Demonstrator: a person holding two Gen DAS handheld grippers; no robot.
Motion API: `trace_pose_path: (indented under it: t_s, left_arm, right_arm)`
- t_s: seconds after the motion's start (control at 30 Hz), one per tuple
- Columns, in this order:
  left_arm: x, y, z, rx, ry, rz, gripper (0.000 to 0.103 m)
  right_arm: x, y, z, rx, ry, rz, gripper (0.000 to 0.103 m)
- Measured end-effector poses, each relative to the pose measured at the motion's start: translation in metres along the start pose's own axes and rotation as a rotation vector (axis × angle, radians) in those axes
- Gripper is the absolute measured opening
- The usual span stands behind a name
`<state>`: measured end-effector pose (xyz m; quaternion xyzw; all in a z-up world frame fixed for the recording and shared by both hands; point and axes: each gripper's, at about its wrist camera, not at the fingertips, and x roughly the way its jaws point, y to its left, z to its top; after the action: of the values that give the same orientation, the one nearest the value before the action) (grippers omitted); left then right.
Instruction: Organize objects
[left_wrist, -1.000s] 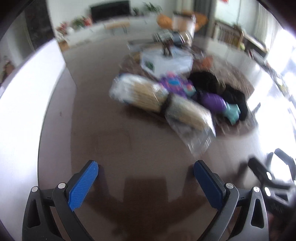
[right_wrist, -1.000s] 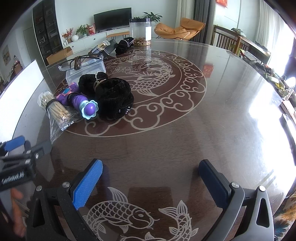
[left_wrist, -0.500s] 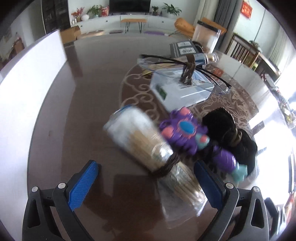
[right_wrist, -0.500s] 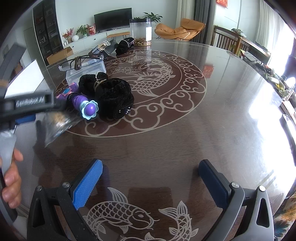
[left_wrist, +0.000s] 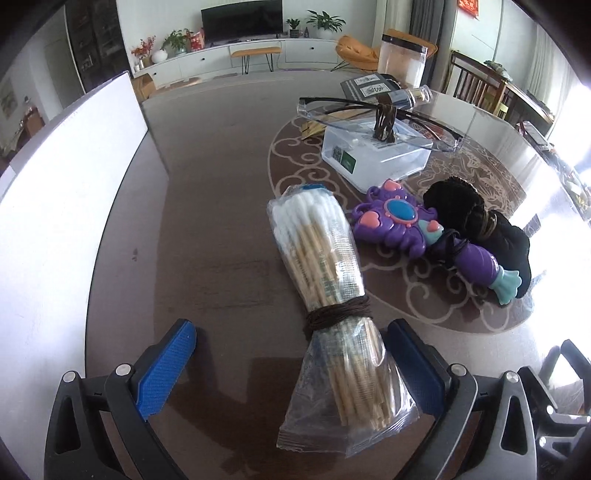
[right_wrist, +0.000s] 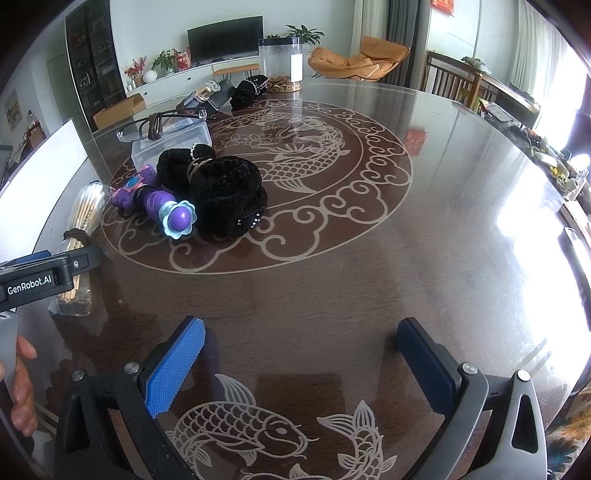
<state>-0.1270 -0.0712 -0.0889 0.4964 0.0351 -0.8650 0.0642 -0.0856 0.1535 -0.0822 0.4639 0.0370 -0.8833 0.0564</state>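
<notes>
A clear bag of cotton swabs (left_wrist: 325, 284), tied round the middle with a brown cord, lies on the dark table. My left gripper (left_wrist: 291, 363) is open and its two fingers stand on either side of the bag's near end, without gripping it. The bag also shows in the right wrist view (right_wrist: 83, 221), partly behind the left gripper (right_wrist: 55, 273). A purple toy wand (left_wrist: 424, 229) and a black fuzzy cloth (left_wrist: 480, 225) lie to the bag's right. My right gripper (right_wrist: 299, 365) is open and empty above the fish pattern.
A clear plastic box (left_wrist: 373, 155) with safety glasses (left_wrist: 380, 114) on top stands behind the toy. A white board (left_wrist: 55, 192) runs along the table's left edge. A tall clear canister (right_wrist: 280, 62) and a bottle (right_wrist: 203, 94) stand at the far side.
My left gripper has moved forward and down to the swab bag, so its fingers now straddle the bag's near end. The right gripper has not moved.
</notes>
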Motion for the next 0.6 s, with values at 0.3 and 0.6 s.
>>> trace_pose_path:
  t_s: [0.3, 0.6]
  left_arm:
    - [-0.001, 0.002, -0.004, 0.036, -0.060, -0.024, 0.103]
    - [0.001, 0.000, -0.005, 0.034, -0.064, -0.023, 0.103]
  right_arm:
    - [-0.008, -0.036, 0.007, 0.152, -0.018, 0.118, 0.103]
    - [0.031, -0.019, 0.067, -0.140, 0.024, 0.028, 0.100]
